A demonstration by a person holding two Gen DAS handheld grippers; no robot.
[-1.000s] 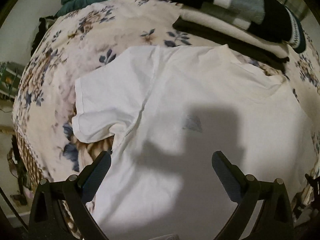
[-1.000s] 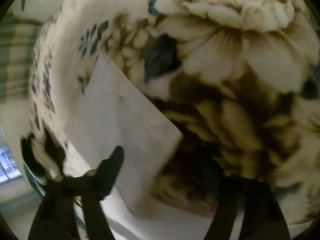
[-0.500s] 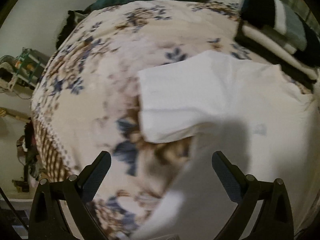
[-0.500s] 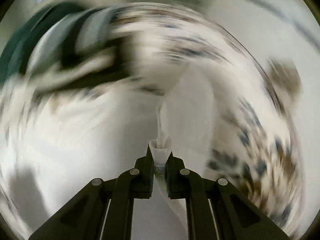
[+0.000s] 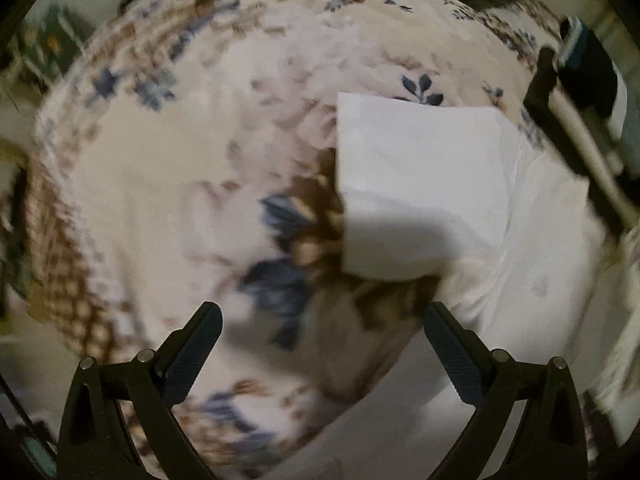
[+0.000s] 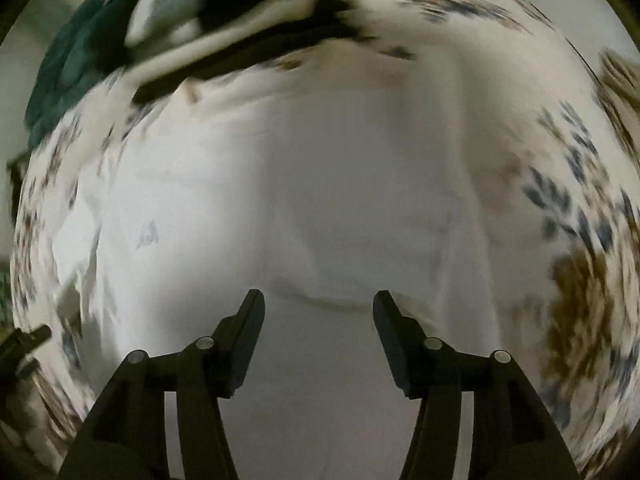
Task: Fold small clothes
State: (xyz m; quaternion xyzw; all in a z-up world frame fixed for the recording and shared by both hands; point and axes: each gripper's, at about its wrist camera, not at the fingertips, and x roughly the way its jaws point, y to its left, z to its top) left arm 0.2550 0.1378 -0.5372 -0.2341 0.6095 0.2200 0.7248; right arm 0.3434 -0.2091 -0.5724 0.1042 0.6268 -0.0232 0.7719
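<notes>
A small white T-shirt (image 5: pixel 532 240) lies flat on a floral bedspread (image 5: pixel 160 184). In the left wrist view its left sleeve (image 5: pixel 420 176) spreads out ahead and to the right of my left gripper (image 5: pixel 320 320), which is open and empty above the bedspread. In the right wrist view the shirt (image 6: pixel 304 200) fills the middle, with its right side folded in over the body. My right gripper (image 6: pixel 318 300) is open and empty just above the shirt. This view is blurred.
A stack of folded clothes (image 5: pixel 584 92) in dark, cream and teal lies at the far right of the bed; it also shows in the right wrist view (image 6: pixel 224 20). A dark green blanket (image 6: pixel 72 64) lies beyond it. The bed's left edge (image 5: pixel 60 240) drops to the floor.
My right gripper was shut on a fold of the white shirt half a second ago; now it has let go and stands open. My left gripper has moved left, off the shirt body.
</notes>
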